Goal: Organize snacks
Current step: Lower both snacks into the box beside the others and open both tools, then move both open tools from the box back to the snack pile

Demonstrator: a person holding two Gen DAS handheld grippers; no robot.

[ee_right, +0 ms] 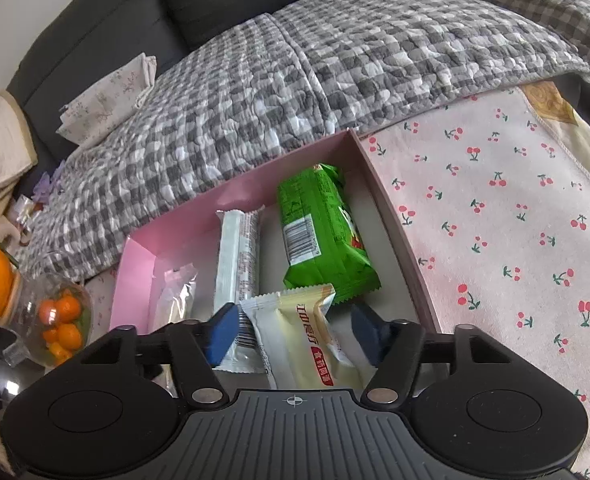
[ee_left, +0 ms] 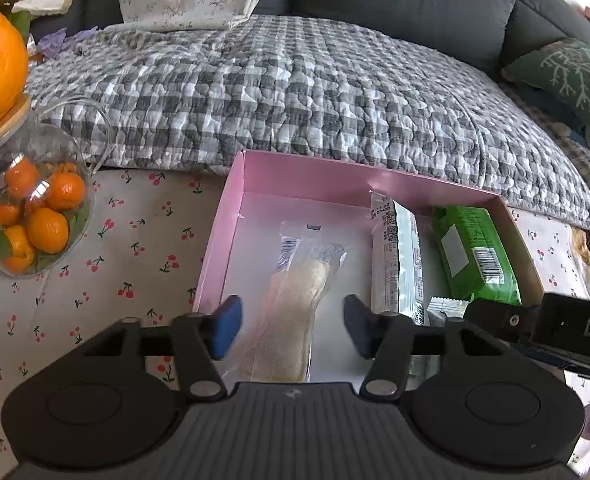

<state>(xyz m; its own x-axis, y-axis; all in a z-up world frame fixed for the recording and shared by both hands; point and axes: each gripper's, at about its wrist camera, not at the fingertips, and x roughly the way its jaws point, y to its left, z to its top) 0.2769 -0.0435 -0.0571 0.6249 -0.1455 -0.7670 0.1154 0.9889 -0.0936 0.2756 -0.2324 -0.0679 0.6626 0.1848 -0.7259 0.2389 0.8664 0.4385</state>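
While both hover over pink box (ee_right: 251, 196) | left gripper (ee_left: 289, 326) agape | right gripper (ee_right: 295, 334) agape

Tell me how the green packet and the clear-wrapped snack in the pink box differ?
The green packet is opaque and bright, with a barcode label; the clear-wrapped snack shows its pale contents. The green packet lies at the box's right side, the clear-wrapped snack toward its left, between the left tongs. Both lie flat inside the pink box.
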